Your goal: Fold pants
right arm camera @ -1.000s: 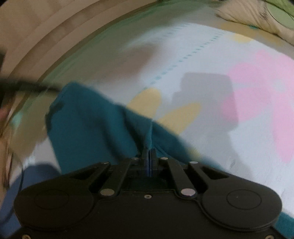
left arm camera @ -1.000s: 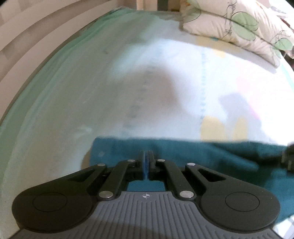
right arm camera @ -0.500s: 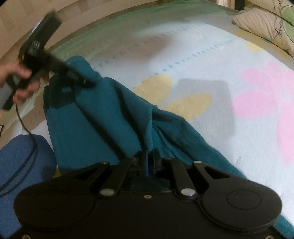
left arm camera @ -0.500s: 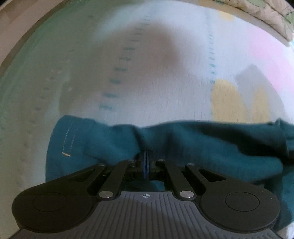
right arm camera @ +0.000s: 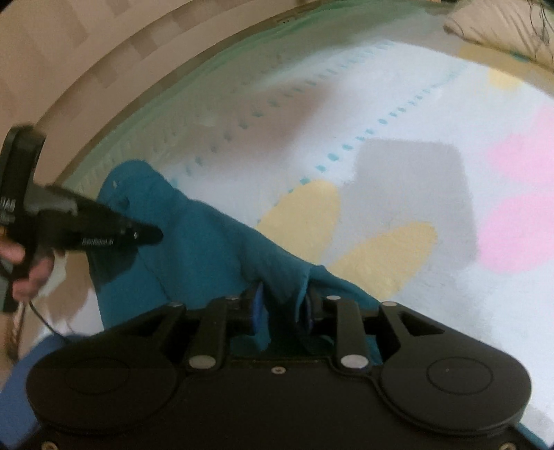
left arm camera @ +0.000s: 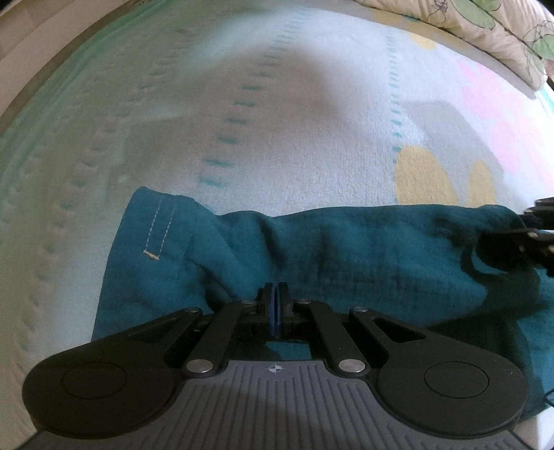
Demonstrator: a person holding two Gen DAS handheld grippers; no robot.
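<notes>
The teal pants (left arm camera: 346, 249) lie on a bed sheet (left arm camera: 277, 121) printed with dashed blue lines and yellow and pink petals, and everything else is placed from them. In the left wrist view they stretch as a rumpled band across the sheet, with a flat hem end showing pale stitching at the left of the band and a bunched end at the right. The left gripper (left arm camera: 276, 304) sits over the near edge of the pants, its jaws pressed together with the blue pads touching; teal cloth lies around and under the tips, but whether any fabric is pinched between them cannot be told. The right gripper (right arm camera: 282, 311) is at the bunched end of the pants, its jaws opening, and a raised fold of the cloth stands in the gap between the two fingers without either pad clearly pressing on it. In the right wrist view a hand (right arm camera: 24, 263) holds the left gripper's handle, beside the far end of the pants. A leaf-patterned pillow (left arm camera: 484, 31) lies well beyond the pants, at the far edge of the sheet.
</notes>
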